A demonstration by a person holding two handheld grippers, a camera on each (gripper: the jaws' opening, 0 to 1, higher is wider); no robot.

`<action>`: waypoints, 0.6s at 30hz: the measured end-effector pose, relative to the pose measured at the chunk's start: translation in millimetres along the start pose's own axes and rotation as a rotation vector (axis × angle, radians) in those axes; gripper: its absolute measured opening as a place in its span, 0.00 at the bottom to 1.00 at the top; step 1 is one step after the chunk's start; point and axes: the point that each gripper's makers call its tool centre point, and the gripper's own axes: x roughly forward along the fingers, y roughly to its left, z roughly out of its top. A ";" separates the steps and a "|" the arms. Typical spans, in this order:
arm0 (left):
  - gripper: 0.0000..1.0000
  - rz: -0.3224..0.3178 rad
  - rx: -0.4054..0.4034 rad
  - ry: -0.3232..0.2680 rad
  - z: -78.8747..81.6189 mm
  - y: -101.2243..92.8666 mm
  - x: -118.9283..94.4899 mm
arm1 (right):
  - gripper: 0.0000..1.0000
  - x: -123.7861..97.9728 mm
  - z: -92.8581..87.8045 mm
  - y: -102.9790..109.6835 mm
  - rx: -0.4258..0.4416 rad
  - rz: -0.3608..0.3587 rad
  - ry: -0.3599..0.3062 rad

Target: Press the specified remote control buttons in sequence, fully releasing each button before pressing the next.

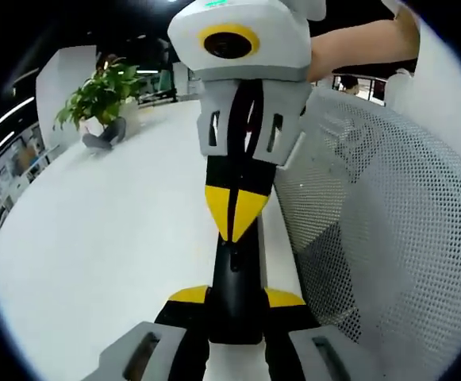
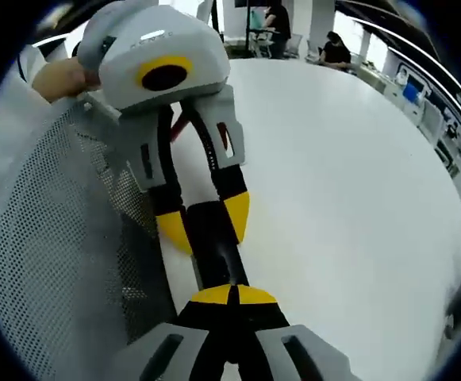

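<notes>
Your left gripper holds the black remote control by one end, the jaws closed on its sides. The remote control lies above the white table, near the edge, just beside a white mesh chair. Your right gripper has its yellow tips together, touching the other end of the remote from above. A potted plant stands far on the table.
</notes>
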 end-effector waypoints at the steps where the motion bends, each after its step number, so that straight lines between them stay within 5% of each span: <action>1: 0.24 0.000 -0.001 -0.009 -0.2 0.2 -0.2 | 0.00 0.0 1.5 -0.4 -0.016 0.001 -0.003; 8: 0.24 0.001 -0.006 -0.021 0.0 0.7 0.2 | 0.00 0.4 -3.2 -9.6 -0.063 0.004 0.034; 14: 0.24 0.006 -0.012 -0.035 -0.2 1.8 0.6 | 0.00 3.7 2.3 -5.5 -0.052 0.087 0.058; 18: 0.24 0.008 -0.012 -0.033 -0.4 1.9 0.6 | 0.00 4.1 0.6 -6.3 0.074 0.147 0.124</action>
